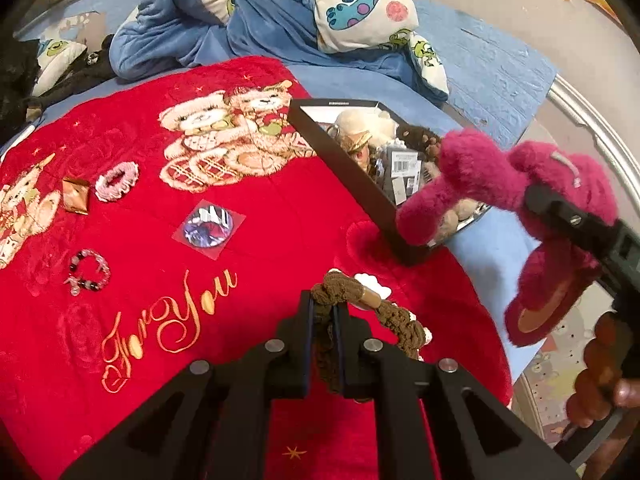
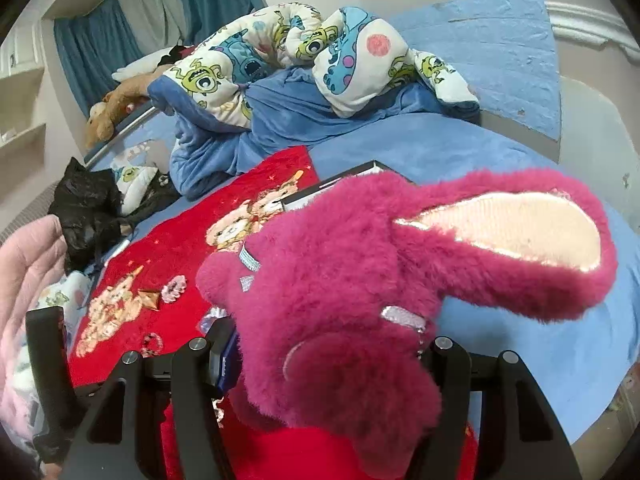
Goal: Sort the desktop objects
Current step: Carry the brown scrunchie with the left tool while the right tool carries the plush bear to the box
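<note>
Left gripper [image 1: 323,312]: sitting at the lower centre of the left wrist view, jaws clenched tight on a brown crocheted hair scrunchie [image 1: 362,308], which is trailing off to the right of the fingers over the red blanket [image 1: 248,280].
Right gripper [image 2: 328,356]: grasping a magenta plush bear [image 2: 360,280] between its fingers, jaws standing partly apart around the toy's bulk; in the left wrist view the bear [image 1: 520,200] is hanging at the right edge of the frame, partly in front of the box.
Black box [image 1: 340,152]: sitting right of centre in the left wrist view, at the blanket's right edge, holding plush toys and tagged items (contents too jumbled to name further).
Loose items on the blanket: a pink frilly scrunchie [image 1: 118,181] and a gold foil packet [image 1: 76,195] are lying just beside each other at the left; a shiny round disc in a clear sleeve [image 1: 208,226] is lying below them toward the centre; a beaded bracelet [image 1: 89,272] is lying at the lower left.
Background: a cartoon-print duvet [image 1: 352,4] is bunching at the top of the frame on a blue sheet [image 2: 440,152].
</note>
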### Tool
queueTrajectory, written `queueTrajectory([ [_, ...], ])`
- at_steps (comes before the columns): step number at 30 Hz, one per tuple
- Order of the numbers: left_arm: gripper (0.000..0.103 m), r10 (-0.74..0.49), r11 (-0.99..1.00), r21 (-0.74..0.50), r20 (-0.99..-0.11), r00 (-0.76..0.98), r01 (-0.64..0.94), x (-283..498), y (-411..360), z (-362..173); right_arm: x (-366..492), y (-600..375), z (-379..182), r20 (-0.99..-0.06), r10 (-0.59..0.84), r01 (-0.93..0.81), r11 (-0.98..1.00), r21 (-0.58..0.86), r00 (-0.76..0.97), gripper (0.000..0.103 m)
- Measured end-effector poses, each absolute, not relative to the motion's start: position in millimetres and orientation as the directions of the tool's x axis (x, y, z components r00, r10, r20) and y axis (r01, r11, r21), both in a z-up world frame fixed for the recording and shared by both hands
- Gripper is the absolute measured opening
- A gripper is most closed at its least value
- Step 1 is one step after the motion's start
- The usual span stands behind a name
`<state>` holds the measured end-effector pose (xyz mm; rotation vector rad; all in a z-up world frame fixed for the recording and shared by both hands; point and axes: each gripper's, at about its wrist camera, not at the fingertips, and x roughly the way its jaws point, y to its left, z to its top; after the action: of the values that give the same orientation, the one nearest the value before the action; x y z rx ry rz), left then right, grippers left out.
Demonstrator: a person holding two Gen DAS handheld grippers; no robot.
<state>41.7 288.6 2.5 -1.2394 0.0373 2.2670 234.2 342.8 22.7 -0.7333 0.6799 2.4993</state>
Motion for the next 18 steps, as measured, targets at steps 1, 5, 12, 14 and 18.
queueTrajectory([
  [1,0.009,0.454,-0.848,-0.232,-0.781,-0.429,-0.476,42.0,287.1,6.4,232.1,342.8,23.1,-0.593,0.265,-0.533,-0.777,0.335,-0.760,0.061],
  [5,0.009,0.468,-0.851,-0.254,-0.765,-0.443,-0.459,38.0,281.8,16.3,222.8,336.3,29.3,-0.593,0.242,-0.510,-0.791,0.338,-0.768,0.061],
  [12,0.009,0.499,-0.832,-0.256,-0.734,-0.461,-0.492,28.3,267.8,30.8,207.7,328.2,43.2,-0.579,0.260,-0.507,-0.801,0.318,-0.773,0.061],
  [14,0.009,0.521,-0.816,-0.270,-0.726,-0.448,-0.511,22.8,260.8,31.6,202.0,324.6,44.9,-0.575,0.275,-0.522,-0.791,0.321,-0.771,0.061],
  [18,0.009,0.537,-0.797,-0.270,-0.725,-0.431,-0.540,11.9,250.0,35.0,189.8,309.1,47.5,-0.565,0.328,-0.555,-0.779,0.291,-0.757,0.061],
])
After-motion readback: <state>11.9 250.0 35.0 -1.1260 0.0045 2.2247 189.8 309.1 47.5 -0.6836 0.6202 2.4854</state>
